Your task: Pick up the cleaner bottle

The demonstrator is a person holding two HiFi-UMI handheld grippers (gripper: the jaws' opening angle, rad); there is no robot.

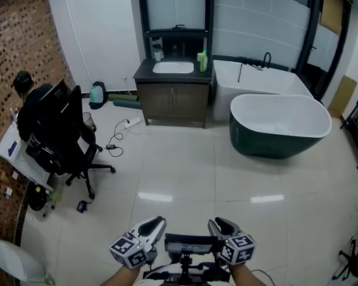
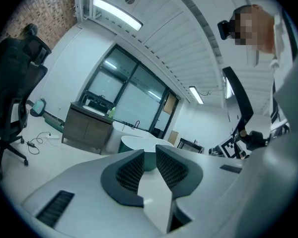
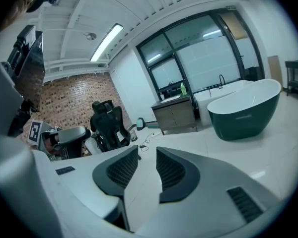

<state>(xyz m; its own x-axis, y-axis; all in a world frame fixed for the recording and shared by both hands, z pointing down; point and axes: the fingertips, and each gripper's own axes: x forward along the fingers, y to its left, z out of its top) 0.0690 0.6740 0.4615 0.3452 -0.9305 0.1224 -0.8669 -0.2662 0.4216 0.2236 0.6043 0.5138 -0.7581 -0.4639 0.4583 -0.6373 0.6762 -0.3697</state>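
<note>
Head view: most of the picture is taken up by tiled floor [image 1: 191, 159], by which both tools are kept well apart from the task's thing. Beyond it a dark bathtub [image 1: 280, 145] is seen at the right, and a white tub [image 1: 256, 79] behind it. A vanity [image 1: 173, 103] stands against the far wall. An office chair [image 1: 65, 130] with a person in it is seen at the left, and cables [image 1: 116, 140] are strewn on the floor between chair and vanity.

The cleaner bottle [image 1: 203, 61] is placed on the vanity's worktop [image 1: 144, 73], at its right end, just beside the white tub. It stands upright, so its long axis is vertical and its cap is uppermost. Which way any spout faces cannot be made out at this range.

The left tool [image 1: 152, 226] is empty, with only a narrow gap between its jaws. The right tool [image 1: 219, 225] is also empty and is opened somewhat wider.

Several faults are judged possible. The cables could be caught underfoot if the approach is drifted leftward. Being tall and near the worktop's end, the bottle could be tipped or pushed off toward the tub by a glancing touch. It could also be knocked over if it is met by the narrow left jaws before they are widened.
</note>
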